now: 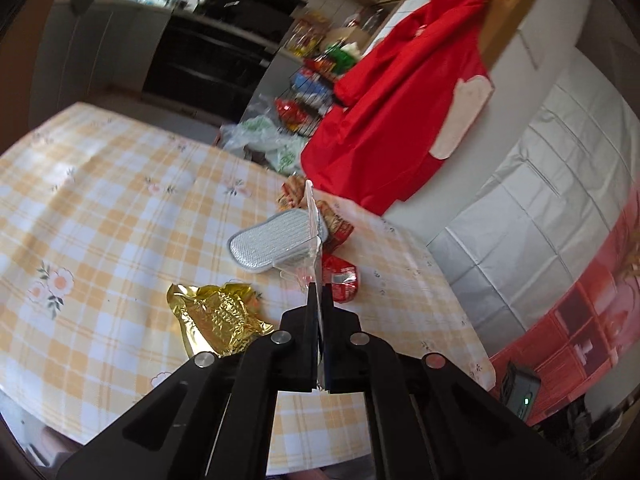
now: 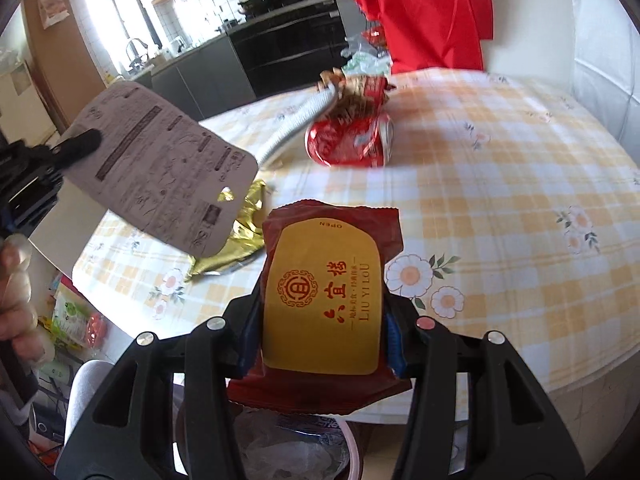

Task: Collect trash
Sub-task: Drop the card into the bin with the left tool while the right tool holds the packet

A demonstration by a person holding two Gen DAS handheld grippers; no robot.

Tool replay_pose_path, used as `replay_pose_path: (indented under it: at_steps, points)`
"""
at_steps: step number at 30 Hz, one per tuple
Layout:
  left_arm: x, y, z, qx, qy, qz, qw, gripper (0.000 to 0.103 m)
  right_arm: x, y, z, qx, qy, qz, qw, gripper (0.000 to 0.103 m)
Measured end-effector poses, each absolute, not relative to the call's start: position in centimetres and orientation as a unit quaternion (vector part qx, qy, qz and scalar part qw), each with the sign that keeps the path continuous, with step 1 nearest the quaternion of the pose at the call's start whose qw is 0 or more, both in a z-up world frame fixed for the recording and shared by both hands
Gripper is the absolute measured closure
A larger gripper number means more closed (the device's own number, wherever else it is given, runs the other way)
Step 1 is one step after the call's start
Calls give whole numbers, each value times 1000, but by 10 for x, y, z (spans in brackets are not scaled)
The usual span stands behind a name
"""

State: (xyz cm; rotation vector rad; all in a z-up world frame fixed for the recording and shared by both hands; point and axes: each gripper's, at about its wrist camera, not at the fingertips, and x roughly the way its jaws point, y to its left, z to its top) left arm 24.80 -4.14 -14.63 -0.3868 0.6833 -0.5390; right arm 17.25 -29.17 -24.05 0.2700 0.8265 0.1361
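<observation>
Two views: the left wrist first, then the right wrist.
Left view, left gripper point(image 1: 319, 300): its black fingers are closed tight on a thin white printed card point(image 1: 312, 216), seen edge-on and lifted above the table.
Left view, table: a table with yellow and white checked flowered cloth point(image 1: 100, 200) carries the trash.
Left view, trash on table: a crumpled gold foil wrapper point(image 1: 218, 316) lies left of the gripper; a silver-grey ribbed flat pack point(image 1: 272, 242) lies beyond it, touching a crushed red can point(image 1: 340, 278) and a red and brown printed snack wrapper point(image 1: 336, 224).
Left view, behind: a red cloth apron point(image 1: 392, 112) hangs at the far table edge.
Right view, right gripper point(image 2: 322, 344): its fingers grip from both sides a dark red snack packet with a yellow label point(image 2: 324, 300), held over the near table edge.
Right view, card: the same card point(image 2: 168, 168) is at the left, flat side showing, pinched by the left gripper point(image 2: 86, 142); a hand point(image 2: 16, 292) is at the left border.
Right view, below: a bin with a plastic liner point(image 2: 288, 444) is under the packet.
Right view, table: the gold wrapper point(image 2: 240, 240) lies partly behind the card, the red can point(image 2: 352, 140) farther.
</observation>
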Motion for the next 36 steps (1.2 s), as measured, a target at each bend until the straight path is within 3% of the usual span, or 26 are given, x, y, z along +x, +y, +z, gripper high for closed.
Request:
replay_pose_path:
  at_steps: [5,19,36]
  points:
    - [203,-27,-130,-167,309,-254,901,101,157,-289,-223,131,383,72,911,53]
    - [105,15,-144,-147,354,-228,895,101,107,-276,-188,123,346,86,926,53]
    - [72,-2,-166,-101,400,-232,881,101,77,-281,-178,126,337,81,930,53]
